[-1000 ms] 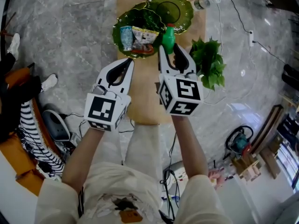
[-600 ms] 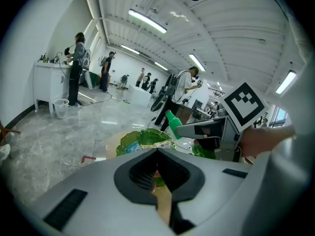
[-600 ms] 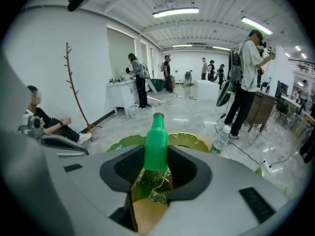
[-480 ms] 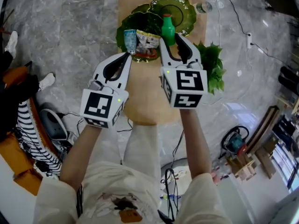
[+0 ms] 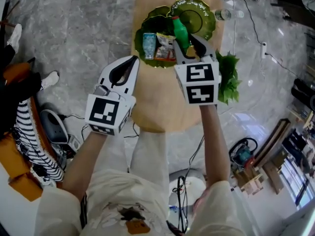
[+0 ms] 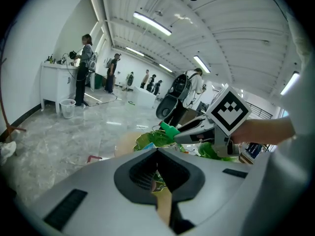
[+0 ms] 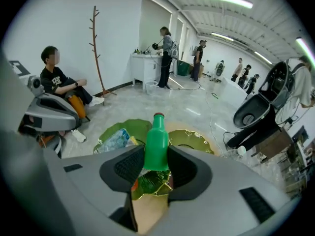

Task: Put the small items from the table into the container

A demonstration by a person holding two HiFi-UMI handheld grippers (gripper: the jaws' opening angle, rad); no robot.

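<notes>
Green bottle (image 5: pixel 180 32): upright, dark red cap on top, gripped low on its body by right gripper (image 5: pixel 185 42), one jaw clenched against each side. Sits at the right-hand rim of near dish (image 5: pixel 145 29), a leaf-shaped green container at the far end of wooden table (image 5: pixel 157 102). Touching that rim or held clear of it: cannot tell from any view.

Inside near dish: blue packet (image 5: pixel 148 45) and snack packet (image 5: pixel 164 47), flat and side by side, just left of the bottle. Behind and to the right, far dish (image 5: pixel 198 14), same leaf shape, edge overlapping near dish. Beside right gripper, at the table's right edge, leafy greens (image 5: pixel 228 77).

Left gripper (image 5: pixel 132 62): jaws pressed together, tips meeting, grasping nothing. Hovers over the table's left side, short of near dish and apart from right gripper. Looks out past its closed tips toward the dishes, with right gripper and the bottle ahead and to the right.

Marker cube (image 5: pixel 201 83) faces up at the back of right gripper; a matching one on left gripper.

Beyond the table: grey marbled floor, cables, and people (image 7: pixel 165 55) standing at a white counter; one person seated at the left in the right gripper view.
</notes>
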